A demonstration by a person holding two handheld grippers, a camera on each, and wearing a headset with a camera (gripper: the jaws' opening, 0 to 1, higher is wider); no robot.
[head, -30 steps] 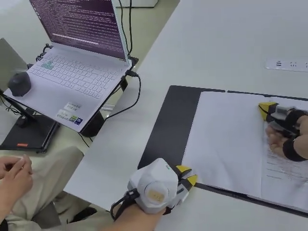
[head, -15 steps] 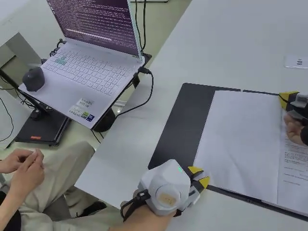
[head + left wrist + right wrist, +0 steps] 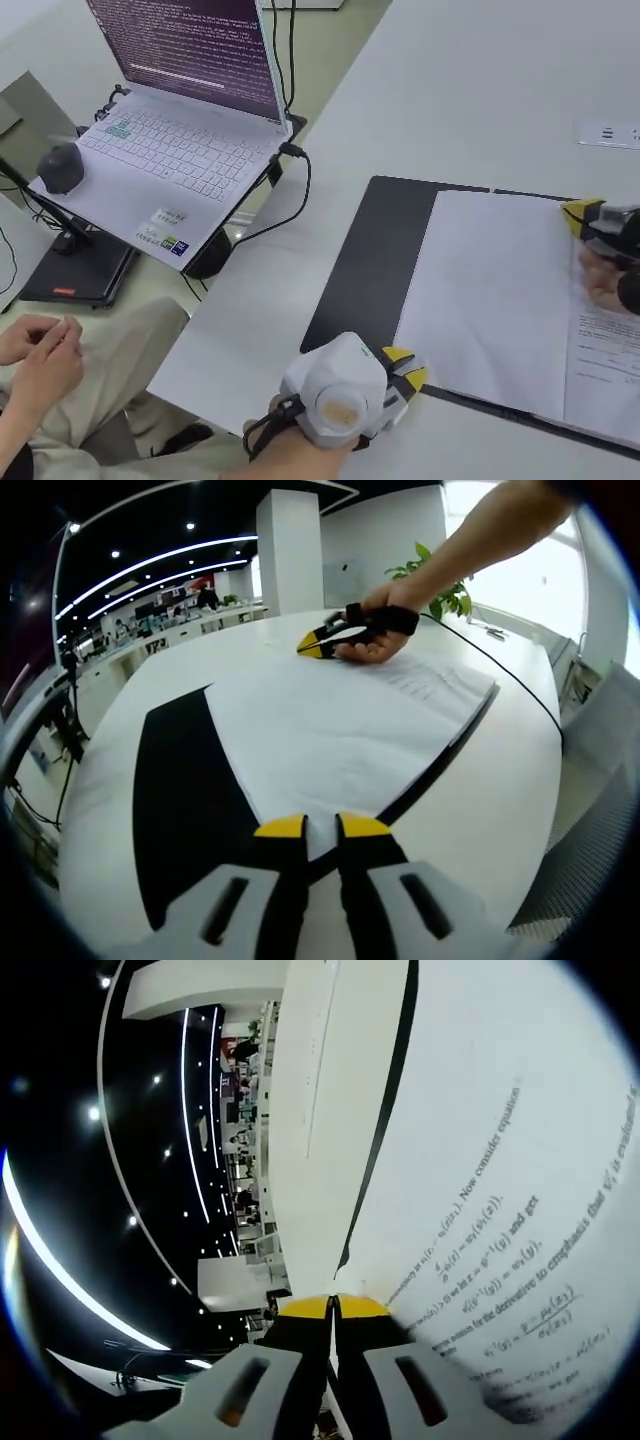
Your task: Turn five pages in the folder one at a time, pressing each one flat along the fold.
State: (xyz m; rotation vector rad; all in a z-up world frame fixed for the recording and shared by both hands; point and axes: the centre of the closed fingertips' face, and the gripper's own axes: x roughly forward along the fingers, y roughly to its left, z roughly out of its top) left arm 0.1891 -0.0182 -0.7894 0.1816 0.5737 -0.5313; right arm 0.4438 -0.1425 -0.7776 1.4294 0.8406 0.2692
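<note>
A black folder (image 3: 365, 265) lies open on the white table, with a blank white page (image 3: 490, 290) turned onto its left half. Printed text covers the page (image 3: 500, 1260) on the right half. My right gripper (image 3: 578, 214) is shut, its yellow tips pressed on the paper near the fold at the folder's far edge; in the left gripper view the right gripper (image 3: 312, 645) shows across the page. My left gripper (image 3: 405, 368) is shut and rests at the folder's near edge (image 3: 440, 765), tips at the blank page's lower border.
A white laptop (image 3: 170, 150) on a stand sits off the table's left edge, with a dark mouse (image 3: 60, 167) and a cable (image 3: 290, 190) beside it. Another person's hands (image 3: 35, 345) are at lower left. A small white label (image 3: 610, 133) lies far right.
The head camera swung, shifting the whole picture. Against the folder, the right gripper crept slightly toward the far edge along the fold. The left gripper stayed put.
</note>
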